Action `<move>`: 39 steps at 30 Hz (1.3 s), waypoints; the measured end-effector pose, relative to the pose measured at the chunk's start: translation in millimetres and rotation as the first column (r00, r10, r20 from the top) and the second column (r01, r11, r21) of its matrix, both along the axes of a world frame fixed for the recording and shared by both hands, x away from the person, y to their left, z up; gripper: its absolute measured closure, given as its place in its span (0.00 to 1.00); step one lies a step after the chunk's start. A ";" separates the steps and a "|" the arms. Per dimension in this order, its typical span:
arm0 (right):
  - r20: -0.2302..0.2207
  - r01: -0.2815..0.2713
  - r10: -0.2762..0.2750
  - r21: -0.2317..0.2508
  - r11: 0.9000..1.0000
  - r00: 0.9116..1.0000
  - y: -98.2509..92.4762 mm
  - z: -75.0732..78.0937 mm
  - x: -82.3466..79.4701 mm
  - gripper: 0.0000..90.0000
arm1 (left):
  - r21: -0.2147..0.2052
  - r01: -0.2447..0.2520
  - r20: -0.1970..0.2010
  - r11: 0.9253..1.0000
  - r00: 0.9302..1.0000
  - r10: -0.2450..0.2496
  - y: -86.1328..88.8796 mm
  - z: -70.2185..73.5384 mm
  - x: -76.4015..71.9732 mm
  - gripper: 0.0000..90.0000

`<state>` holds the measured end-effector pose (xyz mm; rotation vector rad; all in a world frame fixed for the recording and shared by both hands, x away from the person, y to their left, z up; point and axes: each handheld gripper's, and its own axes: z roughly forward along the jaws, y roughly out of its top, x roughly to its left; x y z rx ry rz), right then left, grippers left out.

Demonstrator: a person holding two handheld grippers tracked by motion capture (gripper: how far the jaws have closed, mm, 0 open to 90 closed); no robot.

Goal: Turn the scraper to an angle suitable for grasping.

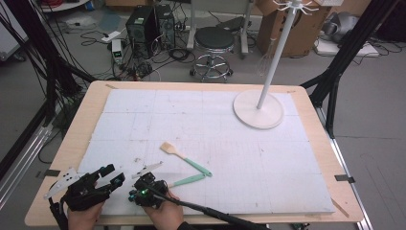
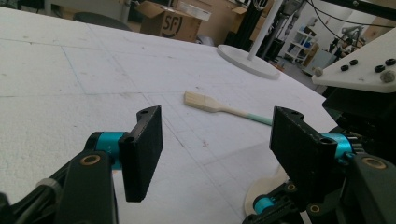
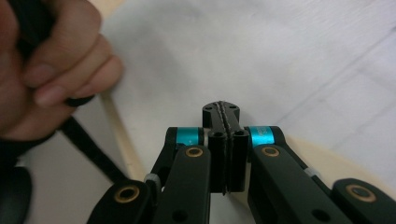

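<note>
Holding the left tool (image 2: 215, 149) released with nothing between its jaws, I note the right tool (image 3: 225, 149) is clenched empty at the worktop's (image 1: 306, 100) near edge. The brush (image 2: 224, 108) lies flat just beyond both. My concern: a clenched approach would shove the brush aside, or the tools could collide, being so near.

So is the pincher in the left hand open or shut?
Open. In the left gripper view, the left gripper holds its two black jaws wide apart, with bare white table between them.
</note>
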<state>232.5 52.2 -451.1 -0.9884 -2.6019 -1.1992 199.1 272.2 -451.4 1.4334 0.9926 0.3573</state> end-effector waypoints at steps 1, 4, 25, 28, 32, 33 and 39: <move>0.013 0.000 0.000 -0.003 1.000 1.000 -0.8 -0.2 0.3 1.00 | -0.001 0.000 0.000 1.000 1.000 0.000 0.0 0.0 0.0 0.39; 0.032 0.014 -0.013 -0.016 1.000 0.999 -3.5 0.5 0.5 1.00 | -0.005 -0.002 -0.002 1.000 1.000 0.002 0.0 0.0 0.1 0.39; 0.036 0.087 -0.087 -0.008 0.996 0.996 -32.4 6.0 14.2 1.00 | -0.012 -0.003 -0.004 1.000 1.000 0.003 0.2 -0.2 1.3 0.39; 0.006 0.125 -0.125 0.020 0.992 0.992 -48.1 4.8 20.1 1.00 | -0.012 -0.004 -0.004 1.000 1.000 0.004 0.6 -0.5 1.4 0.39; -0.007 0.178 -0.178 0.020 0.984 0.984 -75.5 2.8 29.6 1.00 | -0.008 -0.001 -0.005 1.000 1.000 0.001 -0.7 -0.2 1.6 0.39; -0.007 0.193 -0.192 0.014 0.981 0.981 -82.8 2.5 31.1 1.00 | -0.010 -0.002 -0.007 1.000 1.000 0.002 -0.8 -0.2 1.8 0.39; -0.022 0.224 -0.225 -0.015 0.974 0.974 -113.2 1.6 41.6 1.00 | -0.007 -0.002 -0.009 1.000 1.000 0.001 -2.3 0.2 2.5 0.39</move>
